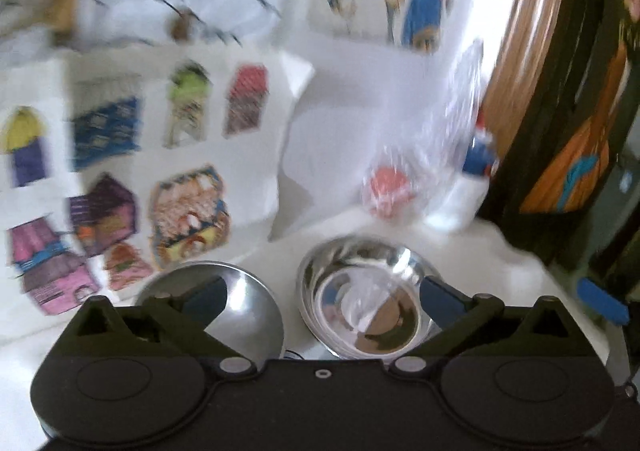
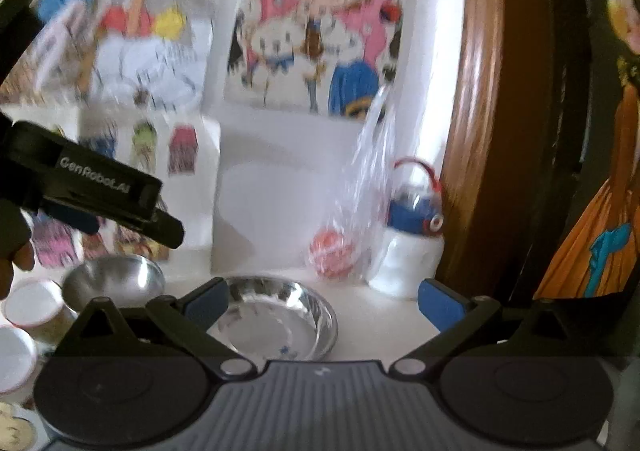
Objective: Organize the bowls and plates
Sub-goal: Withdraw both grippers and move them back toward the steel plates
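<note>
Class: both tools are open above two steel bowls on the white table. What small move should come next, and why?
Probably lower the open left tool onto the rim of the shiny round steel bowl nearest it; its fingers straddle that bowl, and nothing is gripped yet.

Two steel bowls (image 1: pixel 370 299) (image 1: pixel 224 303) (upright) side by side.

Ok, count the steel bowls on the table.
2. One steel bowl sits ahead of the right gripper; the other steel bowl is to its left, beside paper cups. More may be hidden.
</note>
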The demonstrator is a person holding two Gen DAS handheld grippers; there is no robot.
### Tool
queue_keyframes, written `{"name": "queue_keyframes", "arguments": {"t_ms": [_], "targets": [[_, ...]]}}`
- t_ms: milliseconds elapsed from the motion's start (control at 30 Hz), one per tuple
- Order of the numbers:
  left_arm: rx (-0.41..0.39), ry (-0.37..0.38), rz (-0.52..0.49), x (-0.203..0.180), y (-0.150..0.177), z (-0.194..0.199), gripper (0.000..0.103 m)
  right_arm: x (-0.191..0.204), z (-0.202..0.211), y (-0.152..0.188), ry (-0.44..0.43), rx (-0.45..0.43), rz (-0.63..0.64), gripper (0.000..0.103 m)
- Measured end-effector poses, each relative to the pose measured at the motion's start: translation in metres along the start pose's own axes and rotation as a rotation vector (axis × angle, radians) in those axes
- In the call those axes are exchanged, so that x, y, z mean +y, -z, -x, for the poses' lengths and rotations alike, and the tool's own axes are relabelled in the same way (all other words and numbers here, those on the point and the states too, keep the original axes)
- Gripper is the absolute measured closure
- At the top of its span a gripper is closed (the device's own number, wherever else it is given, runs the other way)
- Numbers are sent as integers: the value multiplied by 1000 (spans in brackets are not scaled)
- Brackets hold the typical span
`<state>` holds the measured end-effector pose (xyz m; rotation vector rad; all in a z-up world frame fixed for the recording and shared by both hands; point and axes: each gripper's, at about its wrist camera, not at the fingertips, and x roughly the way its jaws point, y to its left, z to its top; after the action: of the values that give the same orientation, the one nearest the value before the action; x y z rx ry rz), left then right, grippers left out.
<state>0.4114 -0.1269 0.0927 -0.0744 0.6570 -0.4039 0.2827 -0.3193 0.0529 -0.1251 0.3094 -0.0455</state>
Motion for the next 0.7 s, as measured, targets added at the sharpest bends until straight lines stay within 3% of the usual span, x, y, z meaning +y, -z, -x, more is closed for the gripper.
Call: {"name": "queue_keyframes", "arguments": {"t_ms": [300,533,700], "targets": [[-119,-39,16,-3,37,84,1,-3,70,6,-5,-98,-109,0],[-178,-79,8,-8,84,128,1,-4,107,27,-13,-99,-181,0],[-166,-88,-9,-9,116,139,1,3,124,44,-32,-73,-195,0]]}}
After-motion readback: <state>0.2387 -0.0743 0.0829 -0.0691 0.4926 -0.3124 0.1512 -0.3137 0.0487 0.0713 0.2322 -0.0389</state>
